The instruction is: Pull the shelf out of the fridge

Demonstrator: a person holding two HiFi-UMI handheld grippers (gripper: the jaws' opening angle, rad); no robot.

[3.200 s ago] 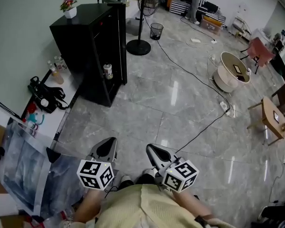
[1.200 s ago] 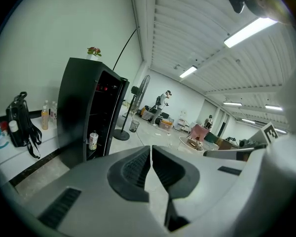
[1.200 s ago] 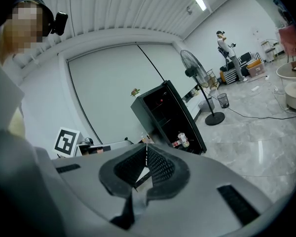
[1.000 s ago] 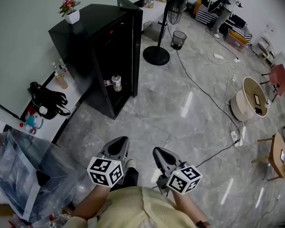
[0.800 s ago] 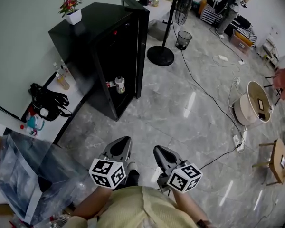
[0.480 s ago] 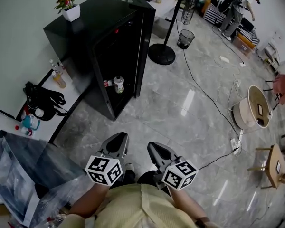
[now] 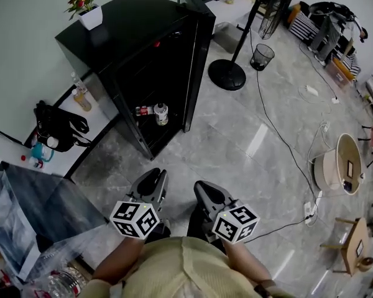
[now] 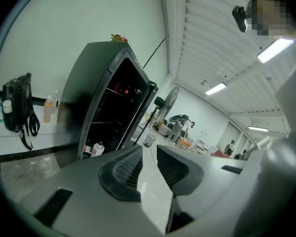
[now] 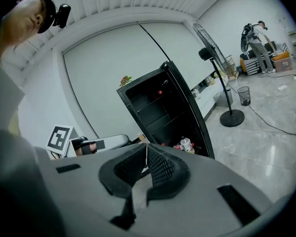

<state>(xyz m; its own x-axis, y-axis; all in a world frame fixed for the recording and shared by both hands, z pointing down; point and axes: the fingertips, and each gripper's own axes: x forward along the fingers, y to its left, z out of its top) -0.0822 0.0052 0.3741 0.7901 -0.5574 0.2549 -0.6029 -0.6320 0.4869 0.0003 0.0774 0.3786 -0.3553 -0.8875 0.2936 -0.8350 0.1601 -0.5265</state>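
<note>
Both grippers low at 6 o'clock; open fridge at 11 o'clock.
Left gripper (image 7: 154, 177): jaws slightly spread, have just been opening, nothing betw. them; right gripper (image 7: 202, 188): jaws pressed together, empty; black fridge (image 7: 133, 27) stands well apart from both, door swung open; shelf (image 8: 126, 93) sits inside, upper part, w/ red items on it; bottle (image 7: 161, 113) on fridge bottom; floor fan (image 7: 227, 75) at 1 o'clock.

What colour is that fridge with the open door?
The fridge is black; the head view shows it best.
</note>
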